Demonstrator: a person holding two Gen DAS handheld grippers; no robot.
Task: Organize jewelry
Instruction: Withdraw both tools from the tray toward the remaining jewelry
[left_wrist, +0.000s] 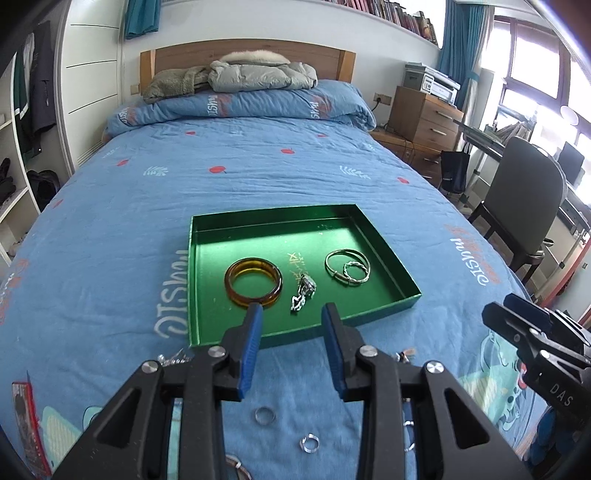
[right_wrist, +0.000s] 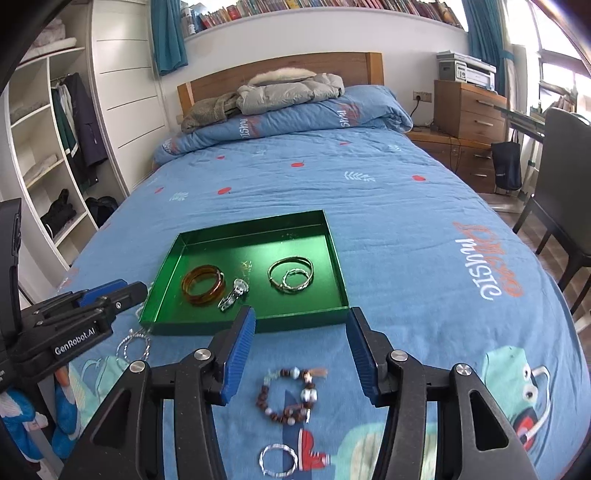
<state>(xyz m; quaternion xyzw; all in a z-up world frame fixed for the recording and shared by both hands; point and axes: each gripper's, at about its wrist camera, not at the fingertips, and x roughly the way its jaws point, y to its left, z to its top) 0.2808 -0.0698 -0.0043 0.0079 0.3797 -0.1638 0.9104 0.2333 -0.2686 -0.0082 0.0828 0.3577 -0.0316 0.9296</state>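
A green tray (left_wrist: 384, 254) lies on the blue bed cover (left_wrist: 258, 177), well short of the pillow end. Inside it an amber bangle (left_wrist: 253, 282) sits at the left, a small silver chain piece (left_wrist: 303, 293) is just beside it toward the middle, and two thin metal bangles (left_wrist: 347, 266) overlap each other at the right.

The left tool (left_wrist: 291, 310) hangs above the near edge of the tray with its blue-padded jaws parted and nothing between them. On the cover below it lie two small silver rings (left_wrist: 265, 414), apart from each other, and a twisted silver necklace (right_wrist: 133, 345) lies just outside the tray's near left corner.

The right tool (right_wrist: 301, 314) is likewise part open and empty, held over the cover in front of the tray. Under it lies a beaded bracelet (right_wrist: 288, 393) of brown and pale beads, with what looks like a small tassel, though blur makes that uncertain. Nearer the camera a twisted silver bangle (right_wrist: 279, 459) rests on the cover, apart from the beads.
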